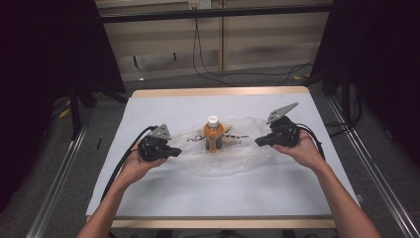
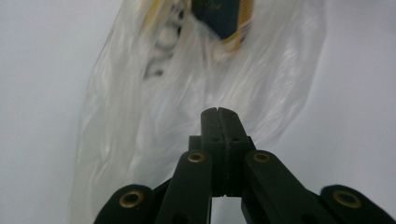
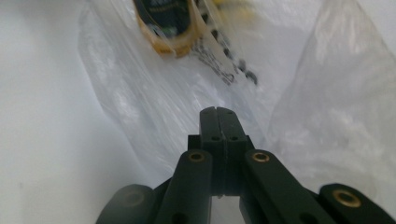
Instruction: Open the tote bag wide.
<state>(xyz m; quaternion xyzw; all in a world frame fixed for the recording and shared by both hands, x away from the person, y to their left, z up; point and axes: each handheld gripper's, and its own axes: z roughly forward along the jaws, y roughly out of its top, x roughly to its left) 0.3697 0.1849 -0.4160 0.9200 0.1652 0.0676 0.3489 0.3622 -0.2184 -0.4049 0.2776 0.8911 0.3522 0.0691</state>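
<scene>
Both tongs, left (image 1: pixel 174 151) and right (image 1: pixel 258 142), are clamped on the plastic bag (image 1: pixel 233 153). If I lift unevenly, the bottle (image 1: pixel 213 135) could topple.

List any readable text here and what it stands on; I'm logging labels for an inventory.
No text can be read in full.
Clear plastic bag: dark print in all three views, blurred; no letters certain.
Orange bottle: dark label with a yellow edge, its print too small and blurred.
Wall plate: too small to read.

The bottle (image 1: pixel 213 135) is orange with a white cap; the clear bag (image 1: pixel 233 153) carries black lettering; the counter (image 1: pixel 198 193) is white.
</scene>
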